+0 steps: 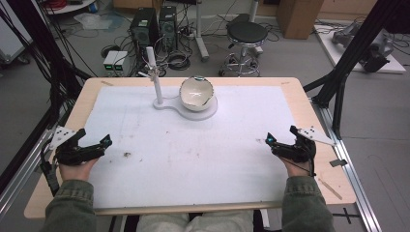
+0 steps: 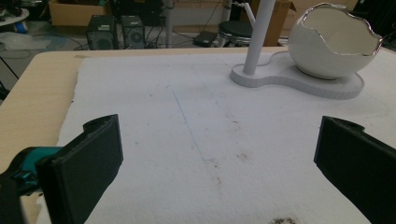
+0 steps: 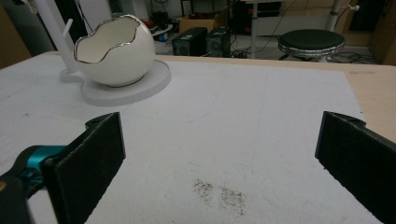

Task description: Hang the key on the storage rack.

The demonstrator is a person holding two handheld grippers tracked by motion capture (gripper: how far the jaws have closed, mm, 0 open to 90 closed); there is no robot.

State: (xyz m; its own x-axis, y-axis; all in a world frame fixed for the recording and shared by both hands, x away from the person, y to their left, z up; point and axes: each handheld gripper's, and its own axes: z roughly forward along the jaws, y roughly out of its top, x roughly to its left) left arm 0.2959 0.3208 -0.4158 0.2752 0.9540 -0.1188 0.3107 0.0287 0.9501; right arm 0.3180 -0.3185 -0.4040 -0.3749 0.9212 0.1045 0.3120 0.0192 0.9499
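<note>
A white egg-shaped bowl (image 1: pixel 196 93) with a jagged silver rim sits on a white base (image 1: pixel 207 112) at the far middle of the table, beside a white upright post (image 1: pixel 155 79) with side pegs. The bowl (image 2: pixel 332 41) and post (image 2: pixel 258 37) appear far right in the left gripper view, and the bowl (image 3: pixel 115 50) far left in the right gripper view. My left gripper (image 1: pixel 94 138) rests open at the table's left edge. At the right edge, my right gripper (image 1: pixel 280 135) is open too. Nothing lies between either pair of jaws.
A white mat (image 1: pixel 193 145) covers most of the wooden table (image 1: pixel 309 111), with small dark crumbs (image 1: pixel 127 154) near the left hand and crumbs (image 3: pixel 219 193) ahead of the right gripper. Beyond the far edge stand a black stool (image 1: pixel 246 36), computer towers (image 1: pixel 145 26) and cables.
</note>
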